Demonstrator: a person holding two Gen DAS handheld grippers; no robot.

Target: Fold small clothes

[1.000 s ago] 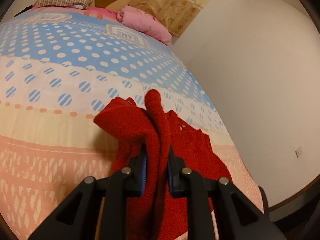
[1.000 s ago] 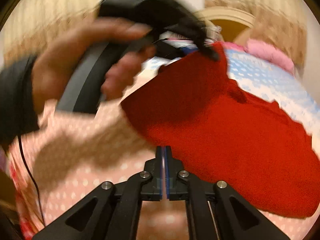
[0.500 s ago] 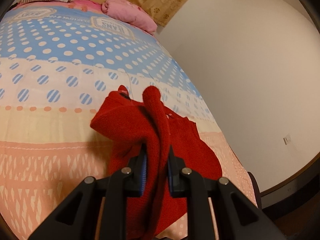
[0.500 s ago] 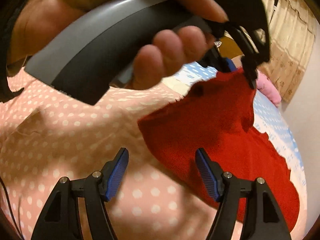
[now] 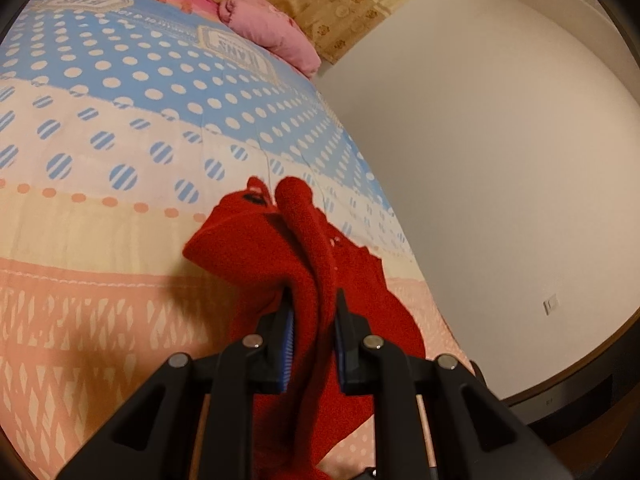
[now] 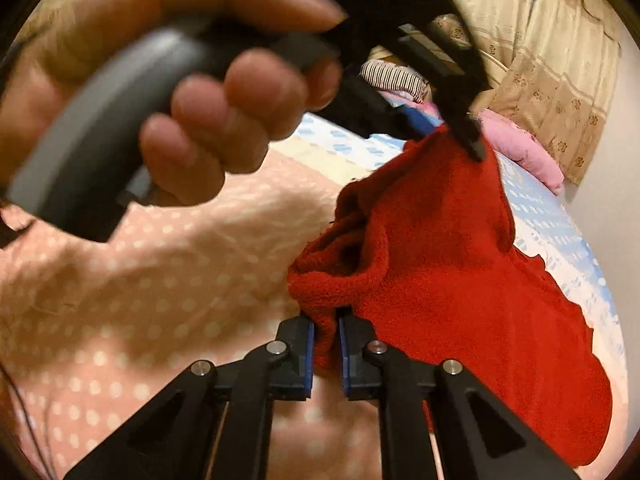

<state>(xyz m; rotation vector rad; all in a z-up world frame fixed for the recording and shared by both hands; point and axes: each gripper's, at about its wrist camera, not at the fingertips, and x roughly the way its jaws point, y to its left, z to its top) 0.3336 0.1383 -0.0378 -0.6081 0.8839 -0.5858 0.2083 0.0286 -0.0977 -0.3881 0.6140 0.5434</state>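
Note:
A small red fleece garment [image 5: 304, 264] lies partly on the bed, with one edge lifted. My left gripper [image 5: 312, 320] is shut on a bunched fold of it and holds that fold above the quilt. In the right wrist view the garment [image 6: 460, 300] hangs from the left gripper [image 6: 460, 136], held in a hand at the top. My right gripper [image 6: 326, 344] is shut on the garment's lower left edge, close to the quilt.
The bed carries a quilt [image 5: 120, 128] with blue, cream and pink dotted bands. A pink pillow [image 5: 268, 36] and a striped pillow [image 6: 392, 76] lie at the head. A white wall [image 5: 500, 160] runs along the bed's right side. Curtains [image 6: 560, 60] hang behind.
My right gripper opened, moved to the garment's lower left edge and closed on it. My left gripper kept its hold and shifted slightly over the bed.

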